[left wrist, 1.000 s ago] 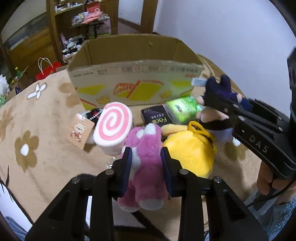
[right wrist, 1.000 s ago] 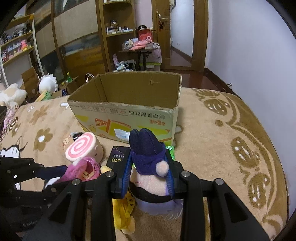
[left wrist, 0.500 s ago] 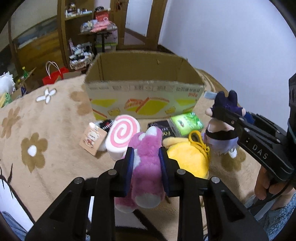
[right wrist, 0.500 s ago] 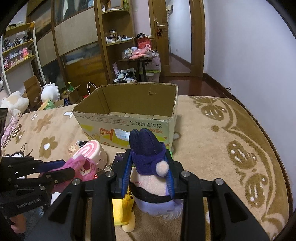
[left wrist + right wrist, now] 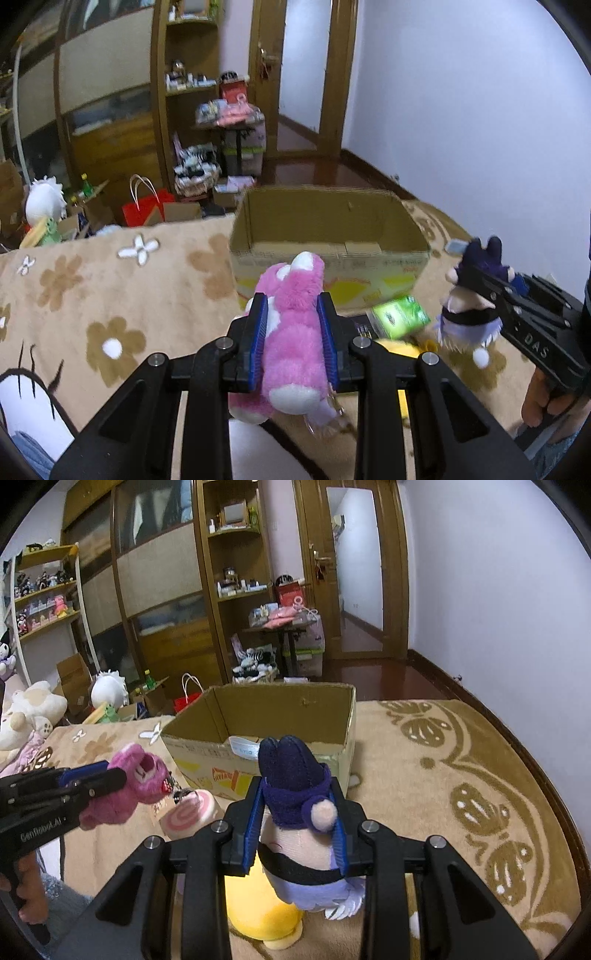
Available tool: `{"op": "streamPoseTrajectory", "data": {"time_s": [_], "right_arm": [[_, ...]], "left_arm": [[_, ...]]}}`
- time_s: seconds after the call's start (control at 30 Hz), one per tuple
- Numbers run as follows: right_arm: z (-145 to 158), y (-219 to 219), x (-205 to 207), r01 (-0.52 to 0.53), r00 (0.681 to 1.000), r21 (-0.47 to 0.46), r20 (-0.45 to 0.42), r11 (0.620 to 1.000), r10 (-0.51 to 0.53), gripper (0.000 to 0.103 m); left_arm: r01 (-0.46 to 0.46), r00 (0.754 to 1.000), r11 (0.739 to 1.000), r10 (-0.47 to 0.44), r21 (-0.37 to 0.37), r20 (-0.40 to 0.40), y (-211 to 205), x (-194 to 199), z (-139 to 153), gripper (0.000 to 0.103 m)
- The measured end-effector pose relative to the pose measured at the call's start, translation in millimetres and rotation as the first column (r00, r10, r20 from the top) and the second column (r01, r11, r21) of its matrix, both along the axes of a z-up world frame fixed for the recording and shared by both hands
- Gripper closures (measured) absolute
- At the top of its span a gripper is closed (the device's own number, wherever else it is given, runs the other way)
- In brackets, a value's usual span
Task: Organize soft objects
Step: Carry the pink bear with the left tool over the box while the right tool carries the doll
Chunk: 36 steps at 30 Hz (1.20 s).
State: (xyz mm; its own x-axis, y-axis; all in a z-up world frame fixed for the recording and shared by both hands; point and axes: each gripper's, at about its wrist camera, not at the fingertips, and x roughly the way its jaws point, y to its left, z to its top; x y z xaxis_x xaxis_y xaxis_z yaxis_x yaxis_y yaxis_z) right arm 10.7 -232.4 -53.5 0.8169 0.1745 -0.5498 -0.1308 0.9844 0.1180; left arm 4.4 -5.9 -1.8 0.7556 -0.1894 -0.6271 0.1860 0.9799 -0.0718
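My left gripper (image 5: 291, 332) is shut on a pink plush bear (image 5: 291, 325), lifted off the blanket in front of an open cardboard box (image 5: 328, 236). From the right wrist view the same bear (image 5: 129, 790) hangs in the left gripper (image 5: 110, 777) at the left. My right gripper (image 5: 297, 827) is shut on a plush doll with a dark purple hood (image 5: 295, 801), also raised; in the left wrist view this doll (image 5: 469, 314) sits at the right. The cardboard box (image 5: 266, 716) lies just beyond both toys. A yellow plush (image 5: 258, 912) and a pink swirl roll plush (image 5: 188, 814) stay on the blanket.
A green packet (image 5: 400, 317) and a dark box (image 5: 365, 325) lie by the cardboard box. The beige flowered blanket (image 5: 443, 794) spreads to the right. Shelves, a red bag (image 5: 146, 206) and more plush toys (image 5: 33, 709) crowd the room behind. A hand (image 5: 539, 402) holds the right gripper's handle.
Both grippers rose with their toys. The pink bear came up off the blanket and now stands level with the box front; the left camera tilted up, showing more of the room.
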Motion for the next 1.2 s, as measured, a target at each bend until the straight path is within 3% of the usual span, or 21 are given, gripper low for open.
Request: {"op": "streamPoseTrajectory", "data": {"time_s": [0.17,0.53,1.2], "right_arm": [[12,1,-1,0.007,0.998,0.006,0.062,1.000,-0.007,0.069],[38,9,1,0.048,0.986,-0.049,0.161,0.998,-0.040,0.069],[46,6,47,0.085,0.972,-0.052,0.222,0.995,-0.072,0.069]], "left_arm": [[-0.036,0.996,0.999,0.035,0.015,0.078,5,6,14,0.077],[-0.031,0.986,0.998,0.021,0.060,0.163,-1,16,29,0.077],[-0.028,0.975,0.999,0.018,0.046,0.221,1,73,45,0.077]]}}
